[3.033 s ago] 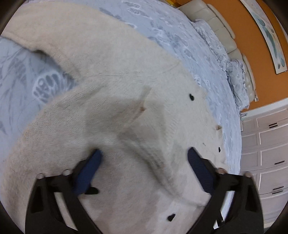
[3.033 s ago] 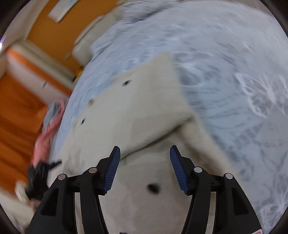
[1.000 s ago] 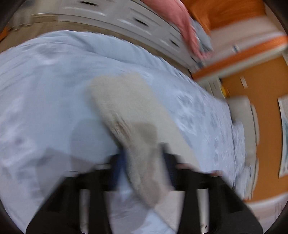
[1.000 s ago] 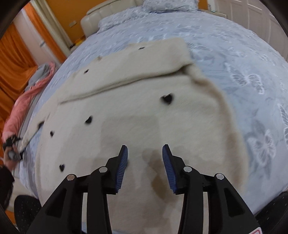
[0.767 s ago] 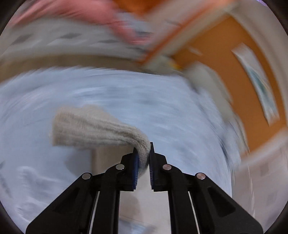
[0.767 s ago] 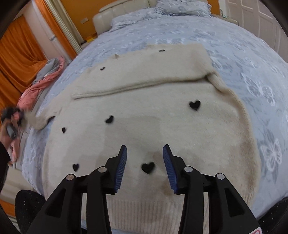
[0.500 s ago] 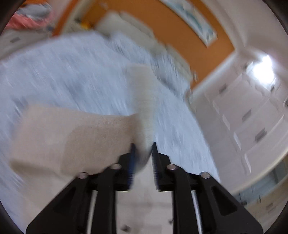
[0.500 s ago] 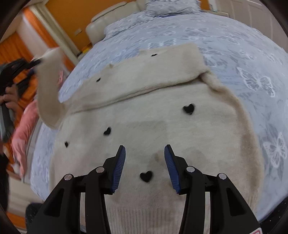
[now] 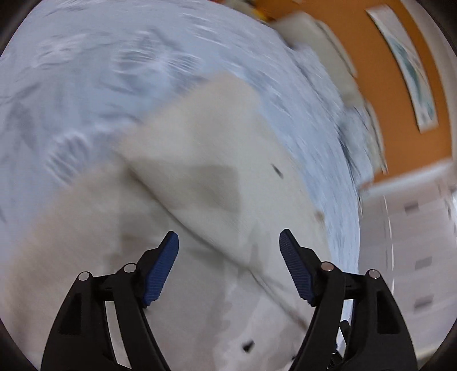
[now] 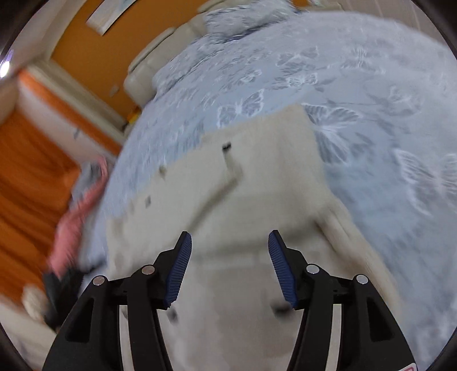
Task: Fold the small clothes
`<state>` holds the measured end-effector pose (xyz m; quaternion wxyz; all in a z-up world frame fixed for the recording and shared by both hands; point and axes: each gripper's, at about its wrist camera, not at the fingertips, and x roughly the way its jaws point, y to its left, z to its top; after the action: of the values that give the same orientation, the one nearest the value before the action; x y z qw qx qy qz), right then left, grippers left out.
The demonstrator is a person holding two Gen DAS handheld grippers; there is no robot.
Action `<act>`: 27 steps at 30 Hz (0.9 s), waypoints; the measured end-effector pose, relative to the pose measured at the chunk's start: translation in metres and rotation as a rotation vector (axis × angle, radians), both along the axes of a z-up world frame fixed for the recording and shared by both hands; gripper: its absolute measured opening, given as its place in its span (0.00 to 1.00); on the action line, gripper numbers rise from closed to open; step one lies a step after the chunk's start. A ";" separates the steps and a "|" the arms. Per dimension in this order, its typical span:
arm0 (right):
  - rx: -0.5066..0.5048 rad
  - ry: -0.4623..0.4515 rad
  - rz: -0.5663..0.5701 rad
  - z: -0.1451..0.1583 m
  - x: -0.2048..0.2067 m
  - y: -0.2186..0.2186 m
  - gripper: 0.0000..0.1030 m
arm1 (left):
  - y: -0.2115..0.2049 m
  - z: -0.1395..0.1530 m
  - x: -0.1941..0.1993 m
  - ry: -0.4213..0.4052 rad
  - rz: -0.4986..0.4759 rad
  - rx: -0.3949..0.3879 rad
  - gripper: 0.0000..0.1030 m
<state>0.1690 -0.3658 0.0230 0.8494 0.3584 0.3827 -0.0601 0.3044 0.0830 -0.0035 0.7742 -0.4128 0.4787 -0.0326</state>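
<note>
A cream knitted sweater [image 9: 217, 182] with small black heart marks lies flat on the blue butterfly-print bedspread [image 9: 94, 71]. One sleeve is folded across its body. My left gripper [image 9: 228, 248] is open and empty just above the sweater's folded sleeve. In the right wrist view the same sweater [image 10: 257, 188] fills the middle, with both sleeves laid across it. My right gripper [image 10: 228, 256] is open and empty above the sweater's body. Both views are blurred by motion.
A cream headboard [image 10: 154, 65] and pillows [image 10: 242, 17] stand at the far end of the bed against an orange wall [image 10: 94, 57]. Pink and grey clothes [image 10: 77, 199] lie at the bed's left. White drawers [image 9: 414, 242] stand to the right.
My left gripper carried the sleeve over the sweater's body, let it go and opened wide. My right gripper opened wider and moved lower over the sweater.
</note>
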 end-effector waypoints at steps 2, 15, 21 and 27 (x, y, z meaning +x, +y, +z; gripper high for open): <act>0.016 0.020 -0.028 -0.011 0.035 -0.005 0.55 | 0.018 -0.008 0.001 0.023 0.062 -0.025 0.69; -0.039 -0.349 0.067 0.085 0.056 0.036 0.05 | 0.026 0.023 0.033 -0.171 0.045 0.042 0.12; -0.096 0.131 0.010 -0.041 0.064 0.002 0.05 | 0.003 -0.029 0.027 -0.017 -0.011 0.167 0.10; -0.125 0.019 0.007 -0.020 0.045 0.010 0.05 | 0.002 -0.029 0.024 -0.029 -0.058 0.229 0.10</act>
<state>0.2138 -0.3563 0.0027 0.8666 0.3025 0.3877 -0.0843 0.3279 0.0848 -0.0328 0.8218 -0.3074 0.4797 -0.0059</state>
